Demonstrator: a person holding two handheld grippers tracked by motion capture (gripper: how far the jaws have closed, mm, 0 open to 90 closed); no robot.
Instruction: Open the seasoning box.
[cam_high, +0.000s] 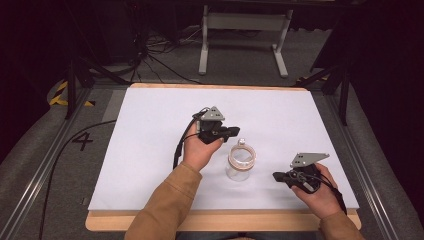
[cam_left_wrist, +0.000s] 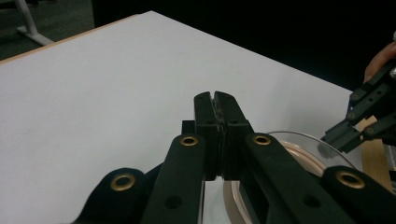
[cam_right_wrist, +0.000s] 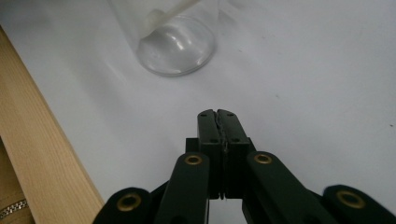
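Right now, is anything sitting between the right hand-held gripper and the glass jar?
Nothing visible does. The right hand-held gripper, jaws closed and empty, points toward the glass jar, and the stretch of white table surface between them is bare. The left hand-held gripper sits on the jar's far side.

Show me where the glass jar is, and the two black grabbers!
glass jar (cam_high: 240, 162), high view, on its clear side wall.
left gripper (cam_high: 235, 132), high view, at its closed jaw tips.
right gripper (cam_high: 276, 176), high view, at its closed jaw tips.
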